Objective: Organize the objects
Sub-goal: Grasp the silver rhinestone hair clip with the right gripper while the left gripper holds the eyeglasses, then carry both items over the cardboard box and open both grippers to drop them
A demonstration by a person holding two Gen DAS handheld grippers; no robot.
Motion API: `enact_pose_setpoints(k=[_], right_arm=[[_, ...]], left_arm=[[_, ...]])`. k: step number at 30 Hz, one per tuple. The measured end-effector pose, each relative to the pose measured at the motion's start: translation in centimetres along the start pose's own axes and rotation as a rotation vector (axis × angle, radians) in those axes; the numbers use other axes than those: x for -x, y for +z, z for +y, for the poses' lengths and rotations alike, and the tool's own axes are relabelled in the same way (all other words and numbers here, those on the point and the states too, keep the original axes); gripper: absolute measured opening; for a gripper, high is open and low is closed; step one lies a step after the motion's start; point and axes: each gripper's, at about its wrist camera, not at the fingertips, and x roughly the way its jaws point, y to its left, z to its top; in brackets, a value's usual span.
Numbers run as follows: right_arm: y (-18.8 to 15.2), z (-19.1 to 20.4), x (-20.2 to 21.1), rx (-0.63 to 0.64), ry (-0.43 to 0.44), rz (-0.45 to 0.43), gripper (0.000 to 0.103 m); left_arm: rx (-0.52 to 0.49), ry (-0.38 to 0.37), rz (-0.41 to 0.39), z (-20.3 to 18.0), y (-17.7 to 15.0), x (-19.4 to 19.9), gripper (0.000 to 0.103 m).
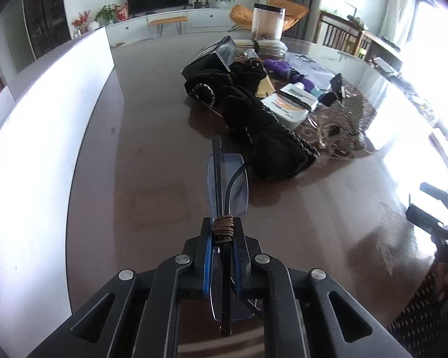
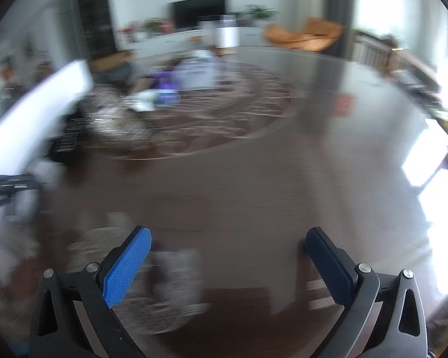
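Glossy table, matt plastic grippers, clear glasses

The table is dark brown and polished, mirroring window light. The left gripper is matt black plastic with shiny metal pins and ribbed blue pads; the right gripper looks the same. The glasses have smooth, clear, bluish lenses, thin black arms and a brown cord winding. The black cloth looks soft and knitted.

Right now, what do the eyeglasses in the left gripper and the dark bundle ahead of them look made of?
Eyeglasses: clear, glossy lenses, probably plastic or glass; thin black arms, material unclear; brown cord wound at the hinge. Black bundle: soft matte knit fabric with a braided grey-white edge, slumped on the glossy brown table.
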Motion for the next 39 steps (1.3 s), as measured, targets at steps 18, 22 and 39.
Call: enact_pose_setpoints(k=[18, 22, 39], right_arm=[[14.6, 9.1, -6.7, 0.421, 0.281, 0.186, 0.044], [12.4, 6.8, -2.6, 0.333, 0.219, 0.176, 0.044], [15.8, 17.9, 4.6, 0.218, 0.469, 0.047, 0.044]], left_arm=[[0.032, -0.203, -0.056, 1.5, -2.4, 2.4, 0.011], [0.039, -0.232, -0.088, 1.2, -2.1, 3.0, 0.011], [0.222, -0.044, -0.298, 12.4, 0.3, 15.9, 0.011]])
